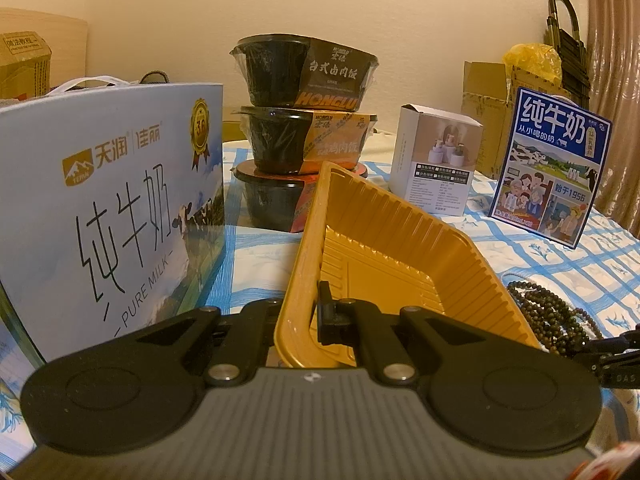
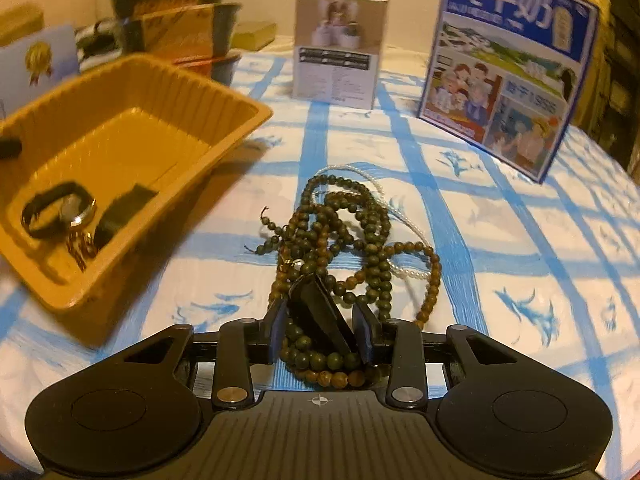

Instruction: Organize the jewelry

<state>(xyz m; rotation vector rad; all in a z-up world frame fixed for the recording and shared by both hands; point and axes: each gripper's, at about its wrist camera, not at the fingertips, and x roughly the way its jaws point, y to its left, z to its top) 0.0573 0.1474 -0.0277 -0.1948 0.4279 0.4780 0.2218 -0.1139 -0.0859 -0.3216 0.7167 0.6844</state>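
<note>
The dark wooden beads (image 2: pixel 340 240) lie in a tangled heap on the blue-checked cloth (image 2: pixel 500 240), straight ahead of the right gripper (image 2: pixel 322 332) and running back between its fingers. That gripper is clenched on the near loops of the beads, with a dark flat piece wedged between the pads too. A thin pearl strand (image 2: pixel 404 236) threads through the heap on its far right side.

Left of the right gripper sits the yellow tray (image 2: pixel 224 96), tilted up. In it lie a black-strapped watch (image 2: pixel 60 210), a small patterned ring (image 2: pixel 82 248) and a dark flat piece (image 2: pixel 122 210).

The left gripper (image 1: pixel 294 316) is closed on the tray's near rim (image 1: pixel 296 264), one finger inside, one outside.

Beyond the tray stand stacked bowls (image 1: pixel 304 136), a white box (image 1: pixel 436 160) and a blue milk carton (image 1: pixel 552 168); a large milk box (image 1: pixel 108 200) stands left of the left gripper.
</note>
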